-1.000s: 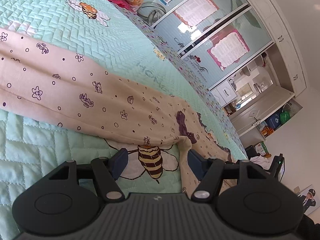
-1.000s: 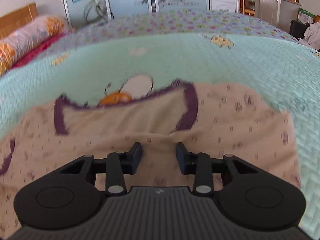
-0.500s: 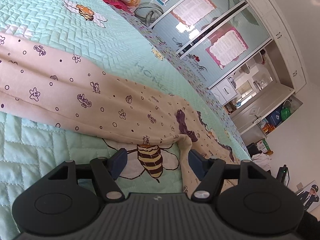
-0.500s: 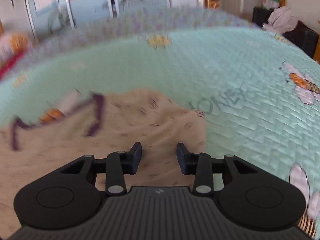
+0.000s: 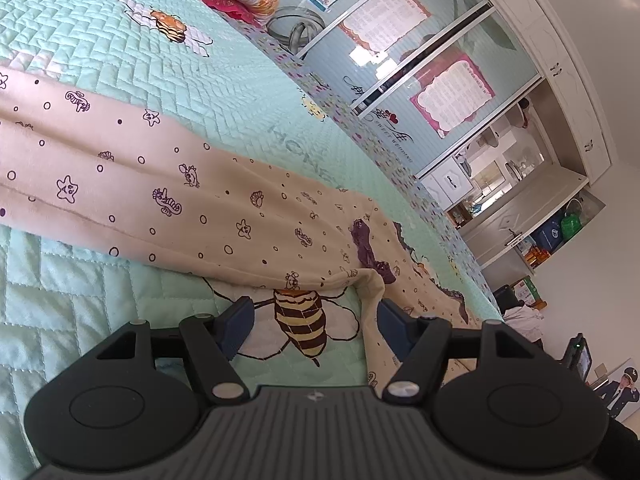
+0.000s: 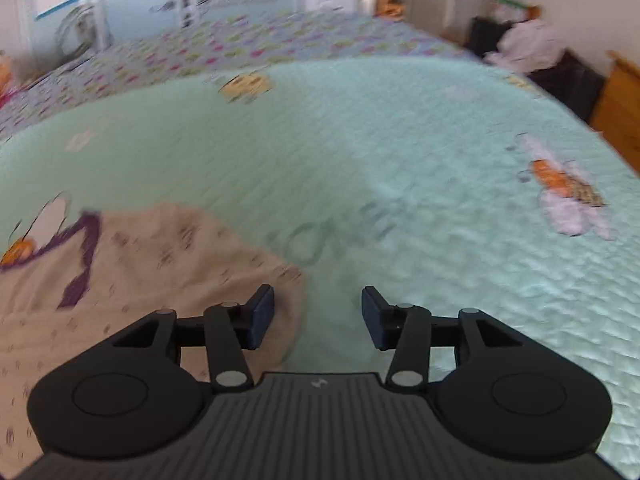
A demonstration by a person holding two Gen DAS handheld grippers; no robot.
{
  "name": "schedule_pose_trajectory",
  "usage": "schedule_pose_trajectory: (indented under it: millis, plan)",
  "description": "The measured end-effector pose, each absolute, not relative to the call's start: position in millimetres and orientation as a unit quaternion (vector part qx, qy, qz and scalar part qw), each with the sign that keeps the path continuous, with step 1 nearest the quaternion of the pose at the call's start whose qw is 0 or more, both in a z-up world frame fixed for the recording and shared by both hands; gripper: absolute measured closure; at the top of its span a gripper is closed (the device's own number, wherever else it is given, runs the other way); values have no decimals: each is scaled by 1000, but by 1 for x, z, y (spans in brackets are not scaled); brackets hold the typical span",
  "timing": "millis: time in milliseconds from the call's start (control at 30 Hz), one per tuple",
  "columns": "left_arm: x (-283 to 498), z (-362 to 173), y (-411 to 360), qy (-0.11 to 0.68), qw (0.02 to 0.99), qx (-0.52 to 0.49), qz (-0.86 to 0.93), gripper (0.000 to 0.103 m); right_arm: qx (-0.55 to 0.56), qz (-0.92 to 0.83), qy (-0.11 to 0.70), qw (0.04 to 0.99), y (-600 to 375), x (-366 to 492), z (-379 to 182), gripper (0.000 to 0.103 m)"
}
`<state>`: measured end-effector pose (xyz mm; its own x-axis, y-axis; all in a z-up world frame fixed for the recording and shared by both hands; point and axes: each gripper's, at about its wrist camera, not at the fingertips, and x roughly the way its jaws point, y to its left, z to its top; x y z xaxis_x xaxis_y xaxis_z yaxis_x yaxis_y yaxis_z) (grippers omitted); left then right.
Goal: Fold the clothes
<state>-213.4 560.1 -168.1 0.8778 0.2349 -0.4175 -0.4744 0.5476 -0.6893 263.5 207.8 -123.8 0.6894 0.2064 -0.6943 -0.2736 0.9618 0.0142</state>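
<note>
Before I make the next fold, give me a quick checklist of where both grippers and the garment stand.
1. Left gripper jaws open: ok, they stand wide over the bee print on the quilt.
2. Left gripper has cloth to take: ok, a fold of the peach garment hangs just inside one jaw, unpinched.
3. Right gripper empty: ok, its jaws have just been opening, nothing between them.
4. Right gripper lined up on cloth: not ok, only the garment's edge lies under one jaw; the rest is bare quilt.
5. Garment flat: cannot tell, the right view is blurred.
</note>
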Motion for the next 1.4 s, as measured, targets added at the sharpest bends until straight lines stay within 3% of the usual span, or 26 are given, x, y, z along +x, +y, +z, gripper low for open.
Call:
schedule_pose_trajectory:
  millis: [300,367,567,600,633,767,967,1167,1400]
  plan:
    - [-215,-167,560,138,868,-432,202,32,-146,236,365,889,192,149,-141,63]
    - [-214,-167,559,139,869,-430,203,32,-117,233,357,897,183,143,-130,77]
    - [-214,-167,559,140,869,-428,203,32,-129,261,342,894,224,159,-117,79]
    - [-214,-167,559,139,869,-429,203,32,-139,256,352,889,230,164,-124,81]
    - [-214,-167,559,139,869,-430,203,32,-131,252,358,889,226,164,-128,90]
    - [-214,-167,560,138,868,-431,203,31,-87,241,370,893,204,155,-139,94]
    - [-212,-167,558,139,870,-426,203,31,-69,292,356,885,272,163,-117,94]
    - [-212,-168,559,138,870,-427,203,30,-98,306,386,865,366,197,-143,93]
    - [-212,-169,560,136,869,-431,202,30,-67,334,368,865,375,176,-117,90]
